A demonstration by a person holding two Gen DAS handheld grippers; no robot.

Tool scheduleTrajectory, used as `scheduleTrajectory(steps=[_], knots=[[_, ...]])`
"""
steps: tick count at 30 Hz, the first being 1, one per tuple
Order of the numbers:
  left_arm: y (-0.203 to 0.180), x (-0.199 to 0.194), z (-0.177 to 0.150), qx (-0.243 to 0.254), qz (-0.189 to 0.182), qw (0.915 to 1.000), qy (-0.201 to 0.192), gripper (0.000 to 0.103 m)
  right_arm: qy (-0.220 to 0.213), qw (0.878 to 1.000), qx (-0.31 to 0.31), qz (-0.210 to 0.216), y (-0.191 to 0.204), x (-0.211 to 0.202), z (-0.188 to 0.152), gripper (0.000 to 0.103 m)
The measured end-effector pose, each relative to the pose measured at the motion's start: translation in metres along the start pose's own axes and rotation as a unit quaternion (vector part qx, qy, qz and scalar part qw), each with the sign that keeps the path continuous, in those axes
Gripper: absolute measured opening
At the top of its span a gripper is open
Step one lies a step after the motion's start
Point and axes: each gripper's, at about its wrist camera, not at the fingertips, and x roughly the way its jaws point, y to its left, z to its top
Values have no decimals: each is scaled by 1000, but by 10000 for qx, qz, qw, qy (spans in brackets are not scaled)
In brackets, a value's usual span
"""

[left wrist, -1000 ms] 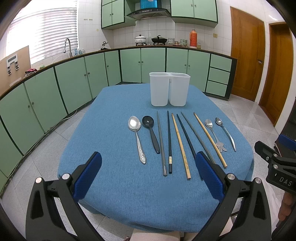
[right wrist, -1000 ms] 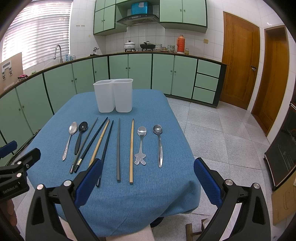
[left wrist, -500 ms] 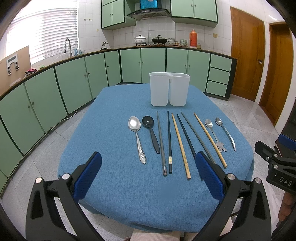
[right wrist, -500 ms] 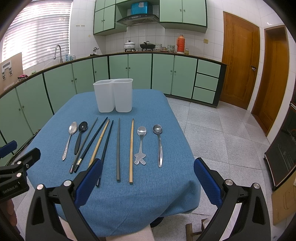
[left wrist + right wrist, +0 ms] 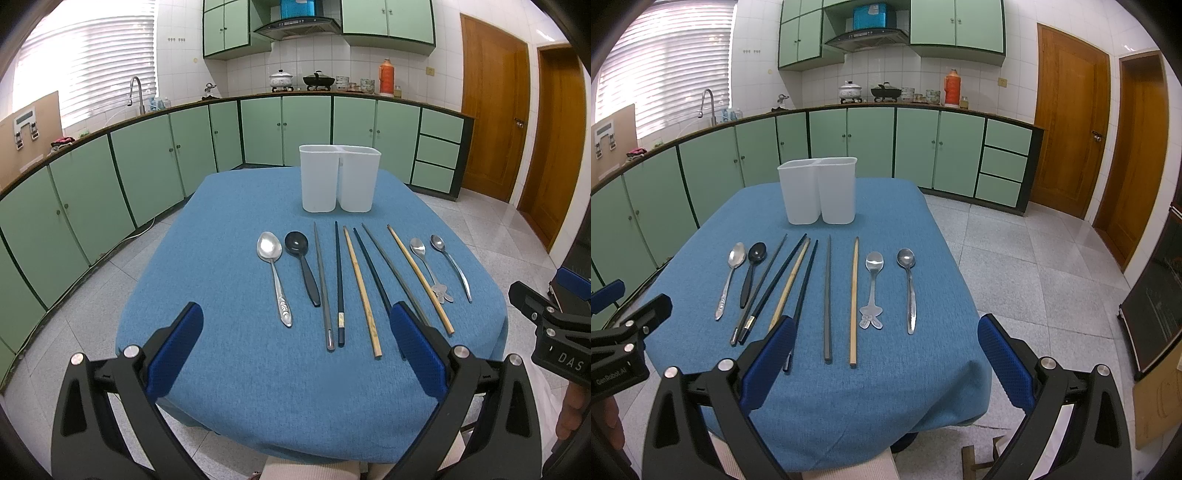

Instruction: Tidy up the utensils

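Scene unchanged from a second ago: left gripper (image 5: 295, 347) and right gripper (image 5: 886, 350) both spread wide, empty, hovering short of utensil row (image 5: 354, 280); white holder (image 5: 340, 179) untouched.

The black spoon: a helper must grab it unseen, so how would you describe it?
On the blue tablecloth, a row of utensils lies before the white two-compartment holder. The black spoon is second from the row's left end, between a silver spoon and a grey chopstick. It is the only all-black spoon.
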Motion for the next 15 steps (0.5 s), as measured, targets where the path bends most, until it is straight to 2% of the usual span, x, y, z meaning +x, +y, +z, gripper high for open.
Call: scheduleTrajectory(steps=[15], knots=[[3,1,2,-26,35,10000,17,98,-30,10000,1,-38,-2,4,2,97]])
